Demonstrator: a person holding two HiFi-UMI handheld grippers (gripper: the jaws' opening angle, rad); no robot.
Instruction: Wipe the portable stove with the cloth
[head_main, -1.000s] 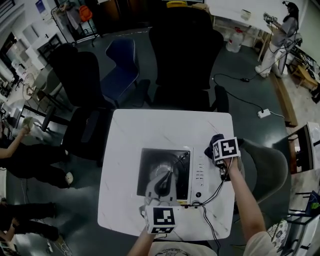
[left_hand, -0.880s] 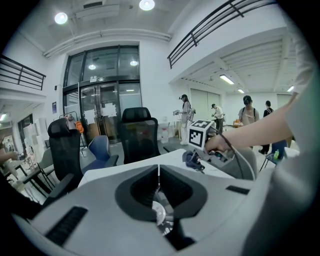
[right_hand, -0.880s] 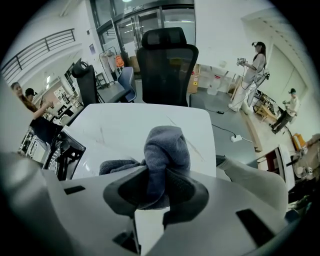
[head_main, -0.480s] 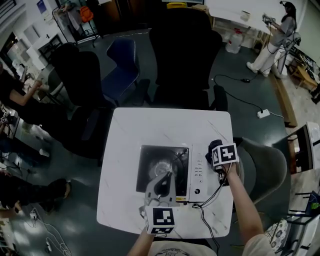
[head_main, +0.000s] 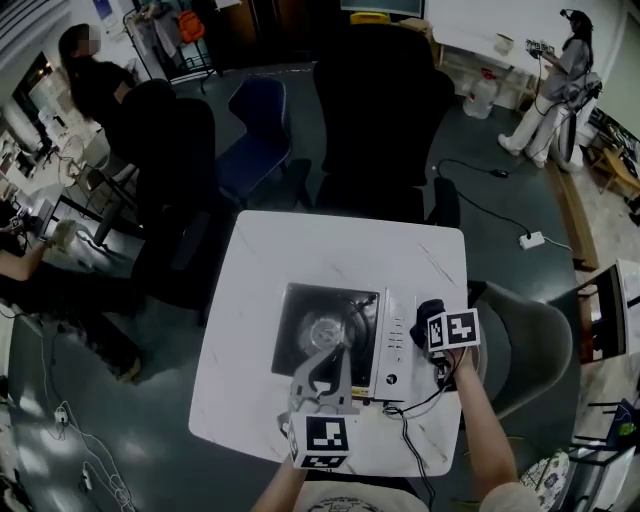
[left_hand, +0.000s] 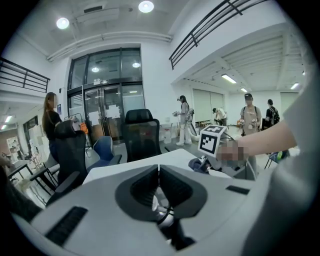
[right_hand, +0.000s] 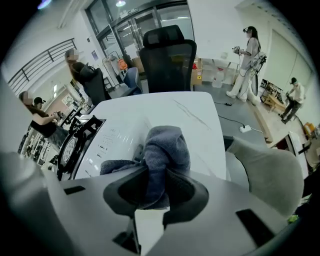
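The portable stove (head_main: 345, 340) sits in the middle of the white table (head_main: 330, 250), with a black burner area on the left and a white control panel (head_main: 398, 345) on the right. My right gripper (head_main: 426, 316) is shut on a grey-blue cloth (right_hand: 163, 152) bunched between its jaws. It hangs over the table just right of the control panel (right_hand: 107, 145). My left gripper (head_main: 322, 372) hovers over the stove's near edge. In the left gripper view its jaws (left_hand: 159, 172) meet with nothing held.
A black cable (head_main: 417, 445) runs off the stove across the table's near right corner. A black office chair (head_main: 375, 120) and a blue chair (head_main: 258, 130) stand beyond the table, a grey chair (head_main: 530, 345) at its right. People stand farther off.
My right gripper with the cloth has slid toward me along the stove's right side. The left gripper has stayed over the stove's near edge.
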